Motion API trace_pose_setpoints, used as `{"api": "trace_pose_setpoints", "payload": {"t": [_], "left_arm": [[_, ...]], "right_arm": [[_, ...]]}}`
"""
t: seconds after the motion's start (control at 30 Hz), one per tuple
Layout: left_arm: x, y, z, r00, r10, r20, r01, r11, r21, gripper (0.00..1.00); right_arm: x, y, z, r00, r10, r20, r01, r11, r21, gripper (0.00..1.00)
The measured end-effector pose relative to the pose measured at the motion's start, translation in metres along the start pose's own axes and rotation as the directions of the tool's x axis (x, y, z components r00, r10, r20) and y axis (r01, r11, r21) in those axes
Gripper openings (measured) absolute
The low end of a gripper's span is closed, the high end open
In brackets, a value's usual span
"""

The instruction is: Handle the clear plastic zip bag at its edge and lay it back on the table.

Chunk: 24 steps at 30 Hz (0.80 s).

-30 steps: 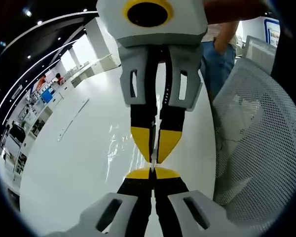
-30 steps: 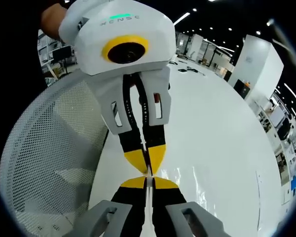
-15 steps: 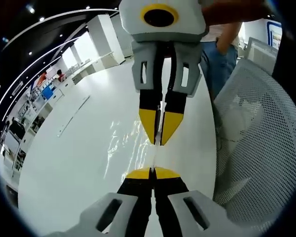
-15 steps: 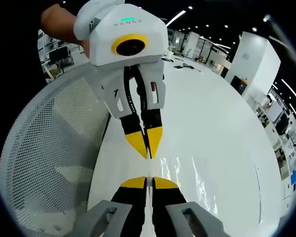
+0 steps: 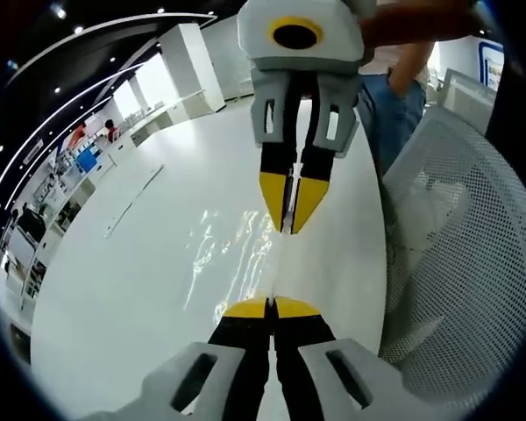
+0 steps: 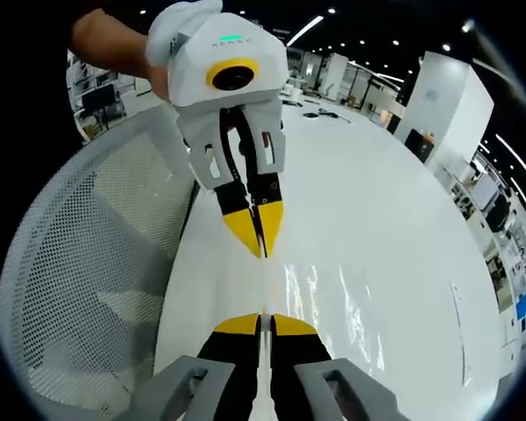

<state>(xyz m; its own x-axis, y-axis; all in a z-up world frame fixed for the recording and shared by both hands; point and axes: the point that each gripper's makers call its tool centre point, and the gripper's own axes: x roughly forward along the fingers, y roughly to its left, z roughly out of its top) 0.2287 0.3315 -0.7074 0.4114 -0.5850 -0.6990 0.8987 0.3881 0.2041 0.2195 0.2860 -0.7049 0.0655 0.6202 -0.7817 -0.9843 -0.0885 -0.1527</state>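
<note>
The clear plastic zip bag [image 5: 232,254] hangs over the white table [image 5: 114,298], visible mostly as glints, and its top edge runs as a thin line between the two grippers. My left gripper [image 5: 272,303] is shut on one end of that edge. Facing it from above, my right gripper [image 5: 289,230] is shut on the other end. In the right gripper view the same holds: my right gripper [image 6: 266,317] pinches the bag [image 6: 333,298] at the bottom, and my left gripper [image 6: 261,254] holds it farther off, carried by a hand.
A white mesh chair back [image 5: 460,263] stands close beside the table edge, also seen as the mesh chair [image 6: 79,263]. A person in jeans [image 5: 390,101] stands behind. A thin strip [image 5: 131,203] lies on the table farther out.
The two grippers have drawn apart along the bag's edge; their tips nearly touched a second ago and now a stretch of the edge spans between them.
</note>
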Motion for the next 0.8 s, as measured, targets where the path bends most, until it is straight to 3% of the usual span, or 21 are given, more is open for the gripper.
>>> {"api": "trace_pose_setpoints", "payload": {"t": [0.8], "left_arm": [[0.0, 0.0, -0.002, 1.0, -0.002, -0.01, 0.002, 1.0, -0.004, 0.0]], "right_arm": [[-0.008, -0.001, -0.025, 1.0, -0.012, -0.024, 0.013, 0.999, 0.039, 0.0]]}}
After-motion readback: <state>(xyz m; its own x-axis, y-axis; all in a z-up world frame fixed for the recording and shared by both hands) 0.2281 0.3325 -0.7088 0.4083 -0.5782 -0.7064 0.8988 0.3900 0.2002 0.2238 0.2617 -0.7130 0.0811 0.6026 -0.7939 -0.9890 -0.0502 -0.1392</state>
